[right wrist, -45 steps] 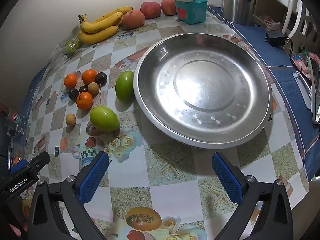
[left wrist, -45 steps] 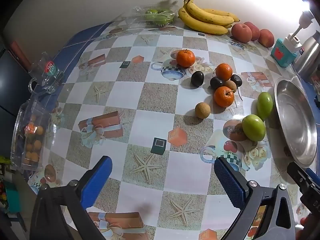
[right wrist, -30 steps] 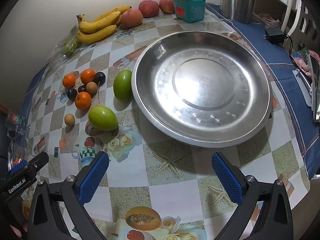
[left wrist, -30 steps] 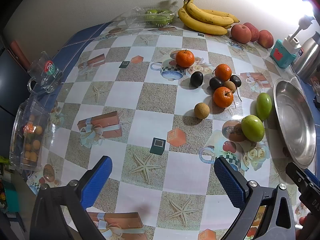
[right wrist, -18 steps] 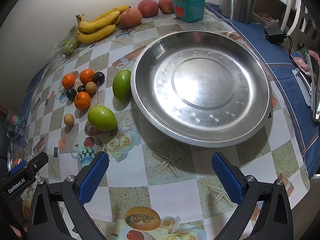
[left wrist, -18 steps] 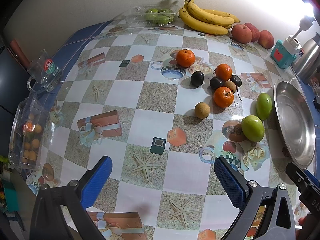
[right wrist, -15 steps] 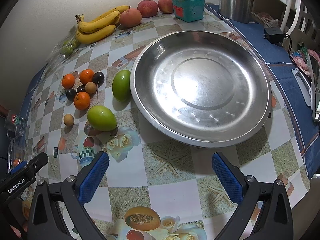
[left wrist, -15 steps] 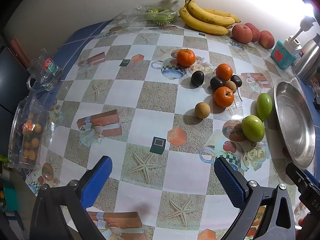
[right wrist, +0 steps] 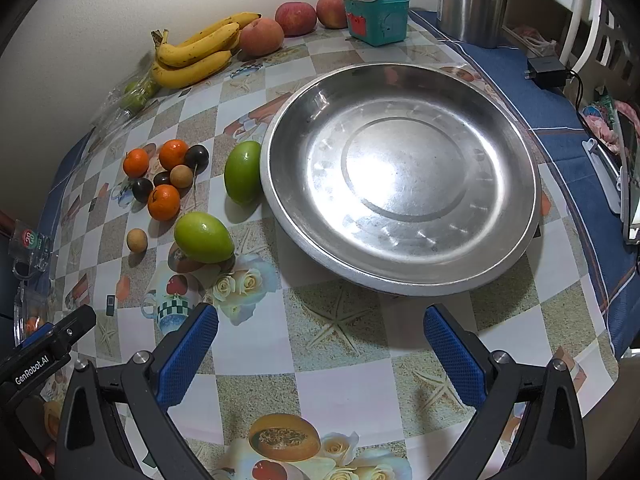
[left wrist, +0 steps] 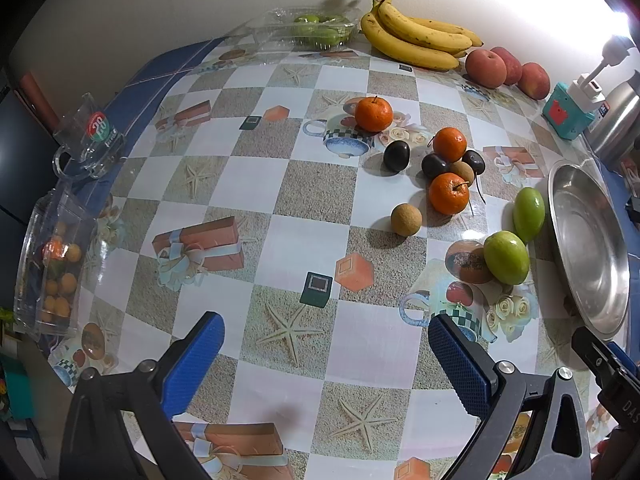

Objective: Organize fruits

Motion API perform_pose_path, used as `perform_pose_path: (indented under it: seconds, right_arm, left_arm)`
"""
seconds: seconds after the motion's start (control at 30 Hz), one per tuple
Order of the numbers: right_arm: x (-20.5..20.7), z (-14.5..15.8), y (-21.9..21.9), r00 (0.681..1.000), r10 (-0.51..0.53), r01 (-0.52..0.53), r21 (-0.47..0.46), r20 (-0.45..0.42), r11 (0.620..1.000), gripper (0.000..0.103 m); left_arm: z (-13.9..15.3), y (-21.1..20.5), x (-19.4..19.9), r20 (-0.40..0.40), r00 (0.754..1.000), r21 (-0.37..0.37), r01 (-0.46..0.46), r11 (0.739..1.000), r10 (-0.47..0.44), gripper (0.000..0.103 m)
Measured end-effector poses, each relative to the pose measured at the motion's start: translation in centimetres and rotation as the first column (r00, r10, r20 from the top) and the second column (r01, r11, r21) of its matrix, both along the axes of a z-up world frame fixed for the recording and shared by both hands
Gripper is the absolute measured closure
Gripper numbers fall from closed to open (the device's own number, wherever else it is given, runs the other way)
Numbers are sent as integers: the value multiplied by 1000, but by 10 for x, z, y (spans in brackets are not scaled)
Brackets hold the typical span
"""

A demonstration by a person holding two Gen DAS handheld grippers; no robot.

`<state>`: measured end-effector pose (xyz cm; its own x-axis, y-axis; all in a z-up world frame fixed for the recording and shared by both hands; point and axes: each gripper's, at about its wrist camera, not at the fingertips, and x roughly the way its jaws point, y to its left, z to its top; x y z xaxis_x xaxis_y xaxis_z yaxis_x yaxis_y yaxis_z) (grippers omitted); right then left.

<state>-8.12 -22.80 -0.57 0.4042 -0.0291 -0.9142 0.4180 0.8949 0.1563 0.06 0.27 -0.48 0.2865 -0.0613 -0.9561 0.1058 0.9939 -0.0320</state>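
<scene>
Right wrist — three oranges [right wrist: 164,202], perhaps three apples [right wrist: 261,37]

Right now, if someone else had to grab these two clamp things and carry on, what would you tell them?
Left gripper: open, empty, above the tablecloth.
Right gripper: open, empty, just short of the steel plate.
Plate holds nothing; no fruit sorted yet.
Two green fruits lie nearest the plate's left rim; oranges, dark plums and small brown fruits cluster further left.
Bananas and peaches sit by the wall.
</scene>
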Motion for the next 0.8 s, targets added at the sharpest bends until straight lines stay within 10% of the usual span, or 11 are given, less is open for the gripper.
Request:
perform_pose_path:
  seconds: [0.8]
  right_arm:
    - [12,18,4,996,42,-40,-25,74,999,1]
  left_arm:
    - [16,-10,26,51,995,-39,-84,996,86,0]
